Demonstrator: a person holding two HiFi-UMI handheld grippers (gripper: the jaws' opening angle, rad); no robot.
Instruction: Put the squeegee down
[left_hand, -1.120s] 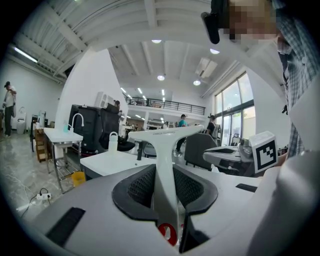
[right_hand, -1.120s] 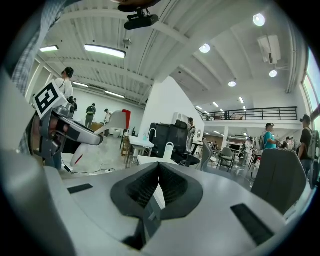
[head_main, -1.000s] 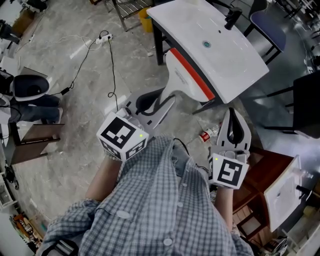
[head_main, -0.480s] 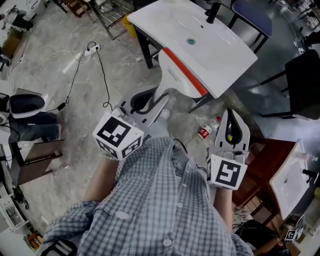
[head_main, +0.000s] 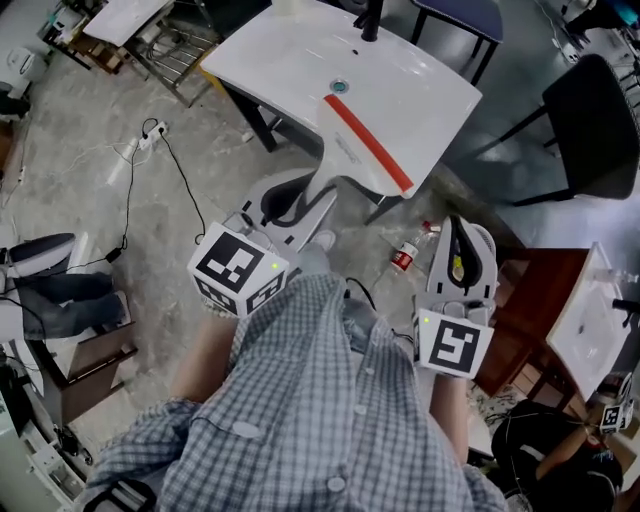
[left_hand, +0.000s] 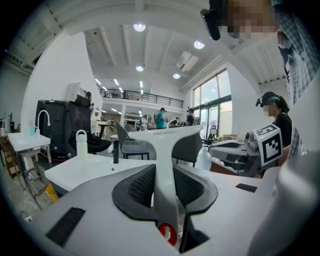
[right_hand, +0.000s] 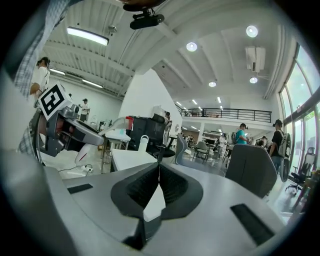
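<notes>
While the left claw (left_hand: 165, 176) clamps the white handle of the squeegee (head_main: 366, 145), one jaw pressed to each side, the red-edged blade hangs over the near right edge of the white tabletop (head_main: 290, 60). It appears to be held clear of the surface, though contact cannot be confirmed from above. The right claw (right_hand: 159, 175) is closed with nothing between its jaws and sits well apart from the tabletop, taking no part. To set the tool down well, carry the blade inward from the edge onto bare surface short of the drain (head_main: 340, 87) and lower it until it lies flat. Part the jaws only once its weight rests there, then withdraw along the handle's line.
</notes>
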